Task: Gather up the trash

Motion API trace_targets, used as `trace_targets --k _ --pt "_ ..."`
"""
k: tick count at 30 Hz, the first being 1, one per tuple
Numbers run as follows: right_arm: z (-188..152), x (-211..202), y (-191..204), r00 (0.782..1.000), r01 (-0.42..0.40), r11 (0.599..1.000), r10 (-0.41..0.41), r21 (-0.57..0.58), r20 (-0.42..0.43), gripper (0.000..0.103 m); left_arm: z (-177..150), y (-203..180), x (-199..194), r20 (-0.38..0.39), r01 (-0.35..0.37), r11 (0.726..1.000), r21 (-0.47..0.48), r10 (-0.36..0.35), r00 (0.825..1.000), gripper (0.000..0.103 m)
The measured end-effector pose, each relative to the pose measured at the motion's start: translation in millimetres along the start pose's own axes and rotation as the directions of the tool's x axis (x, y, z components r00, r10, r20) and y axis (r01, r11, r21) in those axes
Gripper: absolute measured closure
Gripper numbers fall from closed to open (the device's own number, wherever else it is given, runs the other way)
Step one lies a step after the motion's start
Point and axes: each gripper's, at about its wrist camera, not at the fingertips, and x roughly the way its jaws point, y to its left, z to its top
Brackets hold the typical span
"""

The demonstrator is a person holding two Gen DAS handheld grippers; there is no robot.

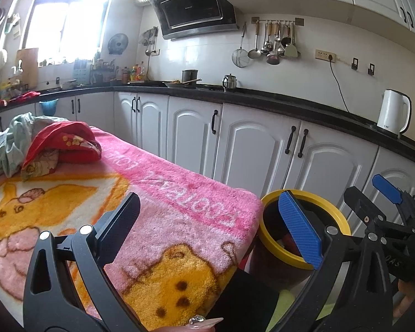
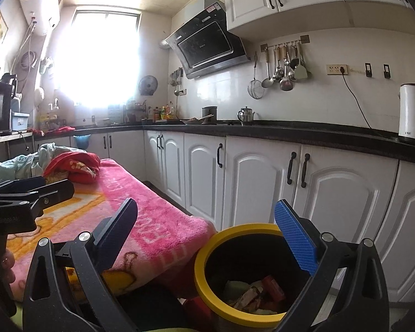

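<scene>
Beside the blanket-covered worktop (image 1: 179, 207), at 5 o'clock in the right view, a yellow-rimmed bin (image 2: 204, 271) holds wrappers (image 2: 251, 294): light, crushable, best pinched at an edge. Left claw (image 1: 210, 229) and right claw (image 2: 210, 238) both gape empty.

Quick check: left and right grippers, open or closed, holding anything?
Left gripper: open, holding nothing, over the pink blanket.
Right gripper: open, holding nothing, above the yellow-rimmed trash bin.
</scene>
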Motion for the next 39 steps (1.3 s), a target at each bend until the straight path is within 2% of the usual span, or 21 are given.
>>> trace_targets --k 39 --pt "-1.8 2.2 0.1 1.000 0.006 1.000 -0.005 0.016 -0.015 0.006 0.9 0.7 -3.2 0.012 0.000 1.000 -0.004 0.000 1.000 0.011"
